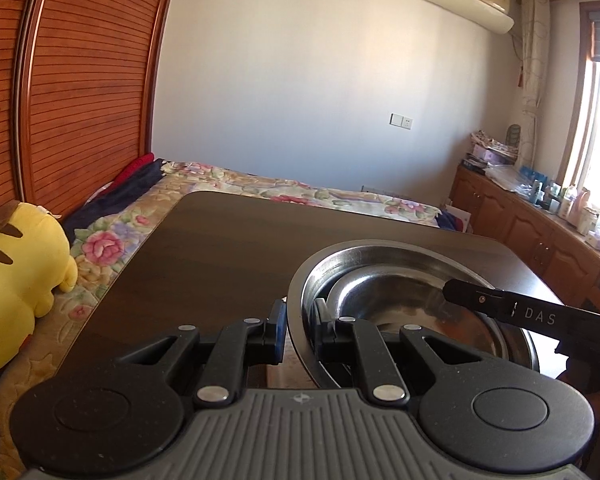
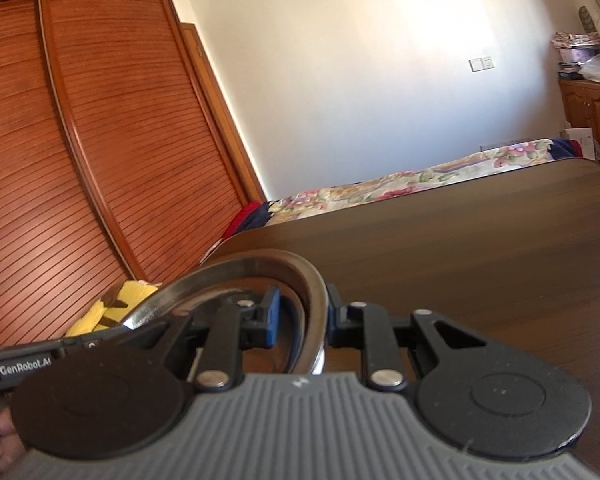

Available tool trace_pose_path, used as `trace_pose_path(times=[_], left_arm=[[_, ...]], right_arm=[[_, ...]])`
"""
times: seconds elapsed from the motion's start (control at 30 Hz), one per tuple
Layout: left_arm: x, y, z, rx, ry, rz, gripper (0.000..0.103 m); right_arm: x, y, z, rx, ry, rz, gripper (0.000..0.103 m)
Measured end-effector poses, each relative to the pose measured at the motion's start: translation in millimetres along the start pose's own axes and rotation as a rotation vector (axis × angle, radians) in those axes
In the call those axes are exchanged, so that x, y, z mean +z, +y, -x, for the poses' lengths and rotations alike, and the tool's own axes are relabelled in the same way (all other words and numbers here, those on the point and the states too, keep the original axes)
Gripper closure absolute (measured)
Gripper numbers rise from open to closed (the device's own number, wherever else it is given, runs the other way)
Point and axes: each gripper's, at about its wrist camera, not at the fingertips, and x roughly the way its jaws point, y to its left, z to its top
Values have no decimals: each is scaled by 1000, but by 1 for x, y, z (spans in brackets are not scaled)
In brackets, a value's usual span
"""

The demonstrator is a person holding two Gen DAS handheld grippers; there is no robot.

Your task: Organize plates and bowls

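A large stainless steel bowl (image 1: 380,258) with a smaller steel bowl (image 1: 384,300) nested inside hangs over the near right part of a dark wooden table (image 1: 220,248). My left gripper (image 1: 299,320) is shut on the big bowl's near left rim, one finger outside and one inside. The right gripper's black arm (image 1: 500,308) reaches in over the bowl's right side. In the right wrist view my right gripper (image 2: 302,312) is shut on the same bowl's rim (image 2: 260,264), with the table (image 2: 480,248) beyond. The left gripper's body (image 2: 20,360) shows at the lower left, with part of a hand.
A bed with a floral cover (image 1: 292,192) runs behind and left of the table. A yellow plush toy (image 1: 16,272) lies on it by a slatted wooden wardrobe (image 1: 80,80). Wooden cabinets (image 1: 520,224) with cluttered tops line the right wall under a window.
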Motion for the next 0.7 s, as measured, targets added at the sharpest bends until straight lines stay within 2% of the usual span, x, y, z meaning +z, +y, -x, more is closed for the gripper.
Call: trace_pose_path(times=[0.7], left_arm=[[-7,5,-7,25,14,-23,89]], right_arm=[[-7,7,-14,3,46,9,79]])
